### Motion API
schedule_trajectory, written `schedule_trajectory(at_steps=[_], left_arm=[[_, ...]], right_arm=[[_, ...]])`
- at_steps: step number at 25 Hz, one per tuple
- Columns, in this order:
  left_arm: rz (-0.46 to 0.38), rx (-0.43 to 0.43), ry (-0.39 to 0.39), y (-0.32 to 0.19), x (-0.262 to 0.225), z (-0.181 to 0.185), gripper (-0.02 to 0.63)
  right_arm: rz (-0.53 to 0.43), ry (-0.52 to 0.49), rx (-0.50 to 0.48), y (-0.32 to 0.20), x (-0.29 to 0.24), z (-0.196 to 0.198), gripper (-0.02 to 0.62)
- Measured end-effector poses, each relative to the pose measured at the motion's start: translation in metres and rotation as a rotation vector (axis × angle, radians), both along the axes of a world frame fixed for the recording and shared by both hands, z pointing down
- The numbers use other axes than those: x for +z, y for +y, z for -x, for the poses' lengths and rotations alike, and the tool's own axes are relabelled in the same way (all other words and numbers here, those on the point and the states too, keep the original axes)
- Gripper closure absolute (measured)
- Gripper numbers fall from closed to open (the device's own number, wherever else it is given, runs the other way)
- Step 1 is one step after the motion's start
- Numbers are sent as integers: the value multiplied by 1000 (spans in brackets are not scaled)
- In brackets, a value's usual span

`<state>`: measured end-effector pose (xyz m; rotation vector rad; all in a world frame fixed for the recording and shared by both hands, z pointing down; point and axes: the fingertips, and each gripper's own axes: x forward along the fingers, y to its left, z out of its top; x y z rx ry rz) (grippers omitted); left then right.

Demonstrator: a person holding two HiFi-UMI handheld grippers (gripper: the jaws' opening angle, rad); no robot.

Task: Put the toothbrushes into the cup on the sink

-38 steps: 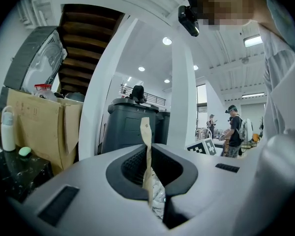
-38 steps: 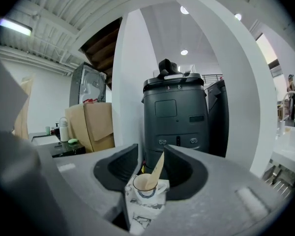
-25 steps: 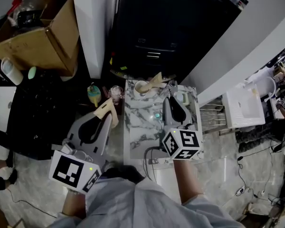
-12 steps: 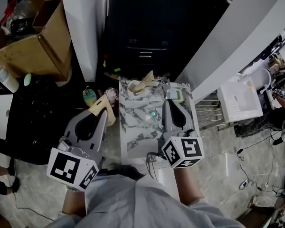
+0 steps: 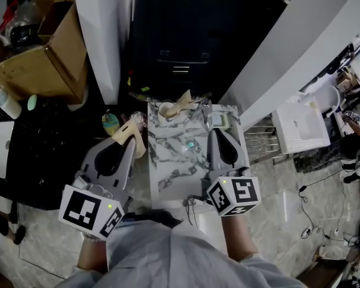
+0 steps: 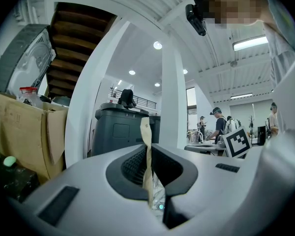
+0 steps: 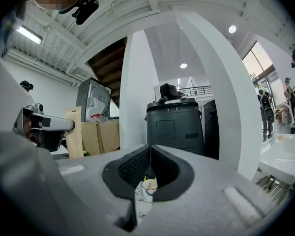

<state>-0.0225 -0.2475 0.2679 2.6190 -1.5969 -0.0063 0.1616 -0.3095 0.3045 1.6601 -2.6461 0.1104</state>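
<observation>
**Left gripper clamped on 1 wrapped toothbrush, cup waiting on the sink**

Left gripper pinches a flat, tan, paper-wrapped toothbrush edge-on, and the pack stands up above its jaws. It hangs just off the left edge of the marble sink top. The right gripper sits over the right side of the top, jaws pressed together with nothing between them. The cup stands at the far edge of the sink top. A second wrapped toothbrush already leans out of it toward the right.

The step in hand looks to be getting the held pack into the cup. It should go best brought over the mouth and tipped lower end first into the free left side, clear of the leaning pack. Let go only once the end is inside. The cup looks light, so a sideways push could topple it.

Count: 2 grippers, 2 toothbrushes (1 held, 1 in the cup), 1 cup, 1 small teal object on the marble.
</observation>
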Motion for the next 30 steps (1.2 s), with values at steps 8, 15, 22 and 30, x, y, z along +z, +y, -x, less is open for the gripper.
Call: schedule_trajectory(at_steps=[8, 15, 22, 30], left_arm=[[-9, 15, -10, -7, 4, -4, 588], [-17, 46, 7, -22, 8, -11, 588], [-5, 76, 26, -46, 11, -21, 588], [-7, 99, 30, -82, 19, -35, 588]], right_arm=[[0, -9, 1, 4, 2, -3, 589], [3, -14, 18, 5, 6, -9, 589], [28, -13, 55, 6, 12, -25, 589], [51, -14, 112, 10, 18, -49, 589]])
